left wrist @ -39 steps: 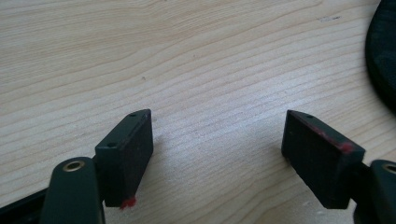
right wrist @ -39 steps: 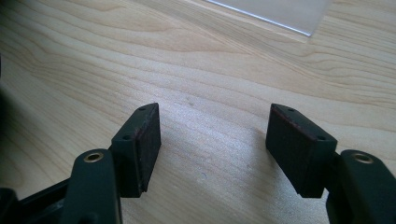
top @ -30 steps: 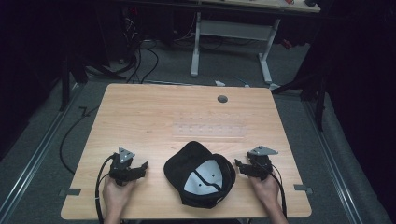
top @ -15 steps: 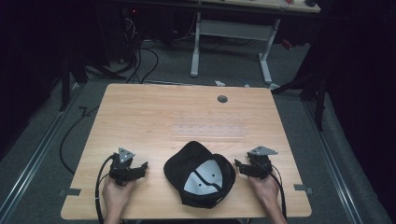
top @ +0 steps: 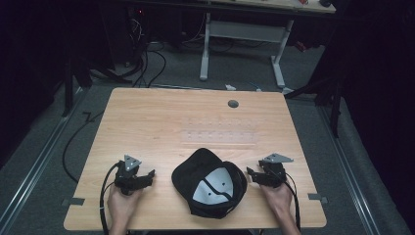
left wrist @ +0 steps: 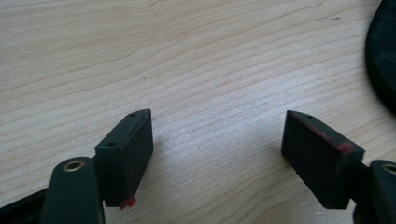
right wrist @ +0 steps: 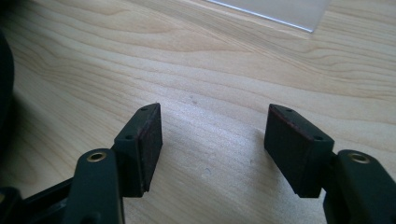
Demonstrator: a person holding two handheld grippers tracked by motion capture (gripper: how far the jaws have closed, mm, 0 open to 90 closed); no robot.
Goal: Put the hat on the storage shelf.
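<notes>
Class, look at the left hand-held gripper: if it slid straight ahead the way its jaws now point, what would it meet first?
Probably the black cap. The left hand-held gripper points across the table towards the cap's edge, with bare wood between; its open jaws may just skim the cap's far side.

A lab: dark curtains (top: 381, 73), floor cables (top: 147, 54), bare wooden table (top: 195, 122).

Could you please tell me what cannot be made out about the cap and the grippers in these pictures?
- Cap: high view shows its inside; the outer front is turned down, hidden.
- Cap in the left gripper view: cut off by the right edge.
- Left gripper and right gripper: bodies cut off by the bottom edge.
- Table markings: too faint in the high view.
</notes>
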